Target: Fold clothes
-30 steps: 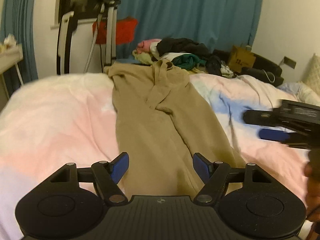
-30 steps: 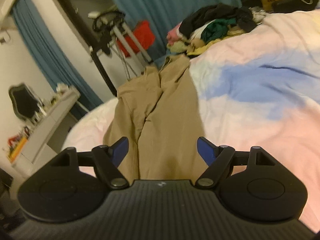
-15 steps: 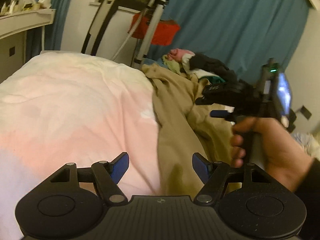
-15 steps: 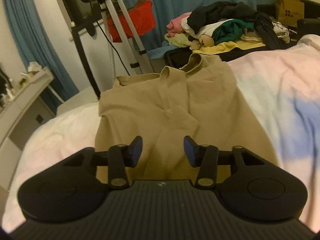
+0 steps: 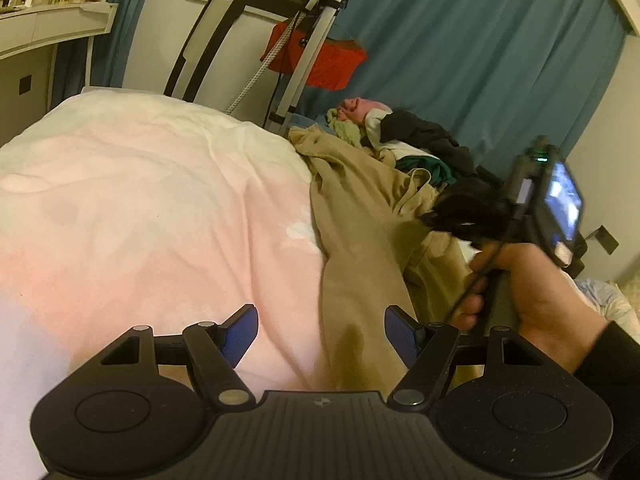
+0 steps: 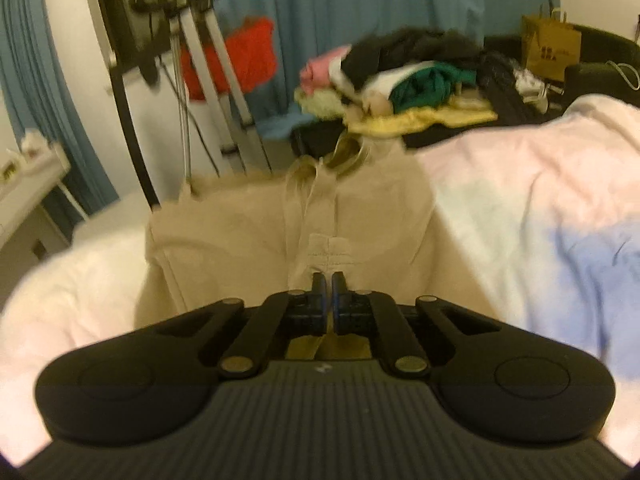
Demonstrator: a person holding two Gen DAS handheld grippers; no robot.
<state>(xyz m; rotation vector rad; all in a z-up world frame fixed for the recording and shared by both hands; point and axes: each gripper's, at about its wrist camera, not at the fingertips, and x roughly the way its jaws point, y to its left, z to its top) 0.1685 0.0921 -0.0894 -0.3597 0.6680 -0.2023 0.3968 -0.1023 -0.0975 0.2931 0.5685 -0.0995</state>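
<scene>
Nearest in the left wrist view, the left tongs (image 5: 320, 334) stand wide with nothing between the blue pads; the near end of the tan shirt (image 5: 360, 264) lies just ahead of them, a little toward the right pad, on the pink-and-white bed (image 5: 152, 208). So the left hand is over the shirt's near left edge but grips none of it.

The shirt's long axis runs from this near end away toward the far collar at the foot of the bed, leaning slightly right as it goes.

Further along, and to the right, the right tongs (image 6: 329, 292) are pinched narrow on a fold of the shirt's middle, where the sleeve cuff (image 6: 330, 250) lies across the chest. In the left wrist view the cloth rises in a ridge up to them, so the fabric appears lifted there.

The right hand (image 5: 532, 280) is thus the one that has hold, mid-length; I judge the next fold turns on carrying that pinch across the long axis.

Beyond the collar sits a heap of other clothes (image 6: 412, 76), apart from the shirt.
</scene>
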